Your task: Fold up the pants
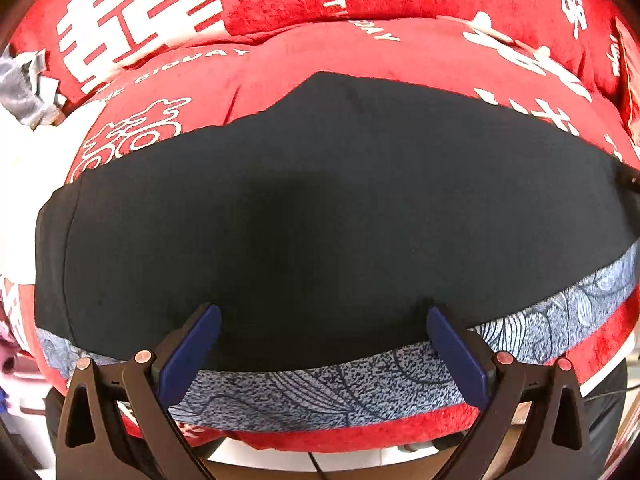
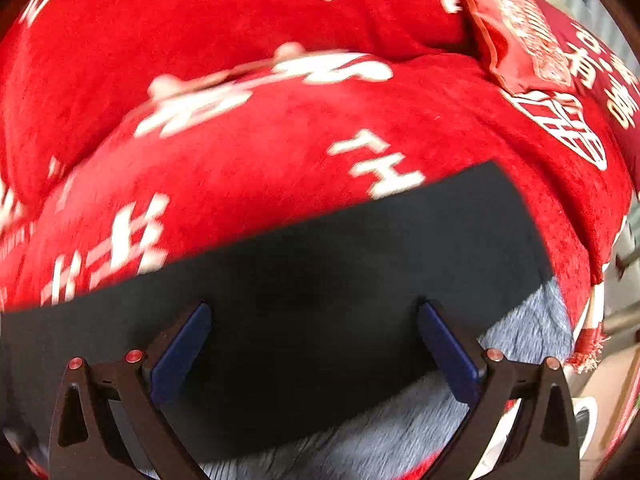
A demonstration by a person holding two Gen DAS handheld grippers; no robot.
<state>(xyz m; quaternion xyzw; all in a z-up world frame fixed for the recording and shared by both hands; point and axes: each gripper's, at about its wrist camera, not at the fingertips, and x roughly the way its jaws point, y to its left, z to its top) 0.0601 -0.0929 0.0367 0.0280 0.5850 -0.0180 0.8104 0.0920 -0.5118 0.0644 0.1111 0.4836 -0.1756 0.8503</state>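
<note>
Black pants [image 1: 300, 200] lie flat across a red blanket [image 1: 360, 0], stretching from left to right with a pointed fold at the far edge. My left gripper [image 1: 324, 312] hovers open over their near edge, blue pads wide apart, nothing between them. In the right wrist view the same black pants [image 2: 360, 260] end at a corner on the right. There my right gripper [image 2: 314, 308] is open just above the cloth. The right wrist view is motion-blurred.
A blue-grey patterned cloth [image 1: 340, 388] lies under the pants' near edge and shows as a blurred cloth [image 2: 400, 432] in the right wrist view. The red blanket [image 2: 280, 140] with white characters covers a cushioned seat and backrest. Clutter [image 1: 24, 84] sits far left.
</note>
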